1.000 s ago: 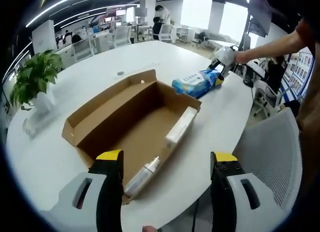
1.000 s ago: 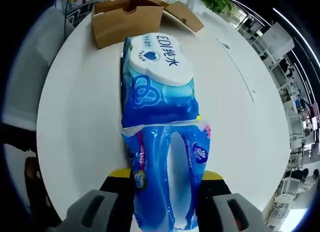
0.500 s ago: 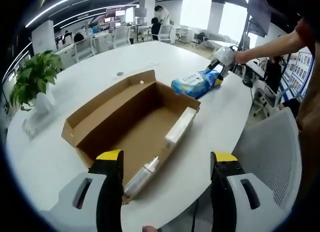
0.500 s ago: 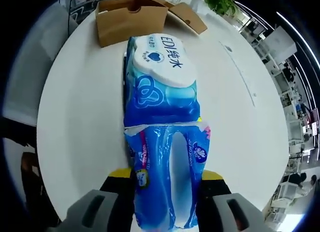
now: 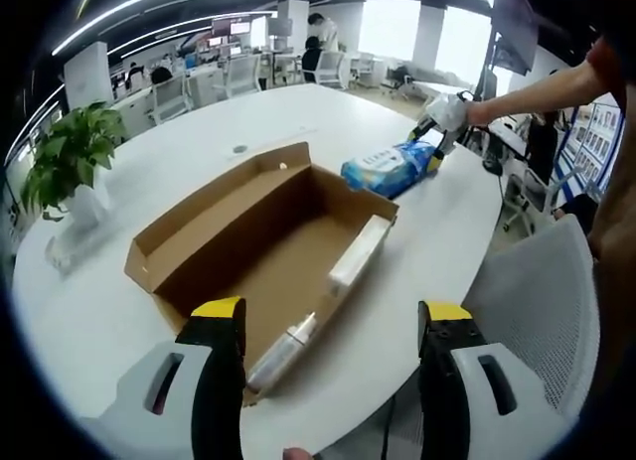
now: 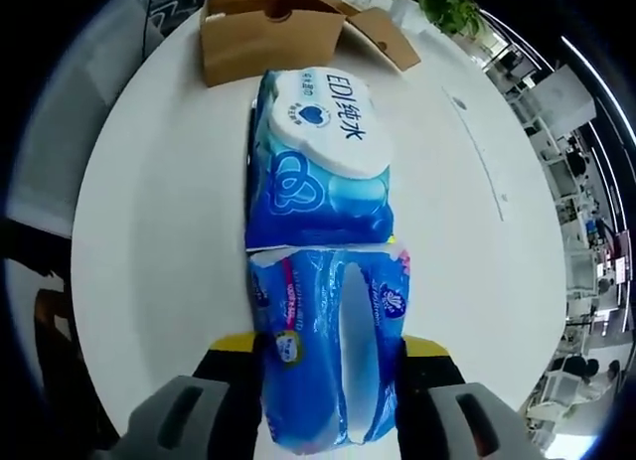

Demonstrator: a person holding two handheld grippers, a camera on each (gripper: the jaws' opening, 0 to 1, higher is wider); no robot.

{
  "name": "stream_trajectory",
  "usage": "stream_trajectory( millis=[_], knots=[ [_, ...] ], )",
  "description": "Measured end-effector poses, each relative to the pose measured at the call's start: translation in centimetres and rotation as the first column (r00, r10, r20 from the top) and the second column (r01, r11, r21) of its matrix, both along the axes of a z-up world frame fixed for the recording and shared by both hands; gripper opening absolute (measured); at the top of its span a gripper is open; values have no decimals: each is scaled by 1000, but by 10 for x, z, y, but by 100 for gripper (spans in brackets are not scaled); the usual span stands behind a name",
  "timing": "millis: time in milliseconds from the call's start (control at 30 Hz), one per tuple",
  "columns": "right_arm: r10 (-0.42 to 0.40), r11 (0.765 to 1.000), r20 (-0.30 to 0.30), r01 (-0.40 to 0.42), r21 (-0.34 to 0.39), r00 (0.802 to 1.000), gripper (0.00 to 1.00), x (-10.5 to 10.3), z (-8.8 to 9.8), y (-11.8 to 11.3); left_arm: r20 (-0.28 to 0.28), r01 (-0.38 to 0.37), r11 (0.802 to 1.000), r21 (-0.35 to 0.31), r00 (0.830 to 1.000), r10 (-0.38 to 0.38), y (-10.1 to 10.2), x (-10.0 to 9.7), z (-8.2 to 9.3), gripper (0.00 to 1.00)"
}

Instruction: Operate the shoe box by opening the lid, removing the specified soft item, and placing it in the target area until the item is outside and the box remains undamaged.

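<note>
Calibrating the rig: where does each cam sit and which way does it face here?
Left gripper view: rides the left gripper, jaws apart and empty, looking across the round white table at the open brown cardboard shoe box; the person's right arm reaches in at far right.
Right gripper view: rides the right gripper, jaws closed on the blue plastic wet-wipes pack, facing back toward the box.
Shared: table, box, the wipes pack, and the potted green plant.
</note>
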State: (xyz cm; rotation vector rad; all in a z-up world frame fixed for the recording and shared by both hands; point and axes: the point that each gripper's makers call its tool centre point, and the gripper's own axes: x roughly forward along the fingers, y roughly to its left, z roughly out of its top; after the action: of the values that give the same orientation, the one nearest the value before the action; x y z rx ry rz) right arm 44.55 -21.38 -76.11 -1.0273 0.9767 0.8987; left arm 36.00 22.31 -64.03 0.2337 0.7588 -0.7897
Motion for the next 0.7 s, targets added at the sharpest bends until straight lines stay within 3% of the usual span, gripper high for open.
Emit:
stream_trajectory(
  millis=[500,700],
  knots=[
    [-50,999,35,49,20,998,53,-9,19,1,11,5,1000,-27,1000,-5,-1,-2,1,70],
    [-152,985,69,146,90,986,52,-10,32,6,20,12,999,-38,1000,-11,0,0,3,70]
  ],
)
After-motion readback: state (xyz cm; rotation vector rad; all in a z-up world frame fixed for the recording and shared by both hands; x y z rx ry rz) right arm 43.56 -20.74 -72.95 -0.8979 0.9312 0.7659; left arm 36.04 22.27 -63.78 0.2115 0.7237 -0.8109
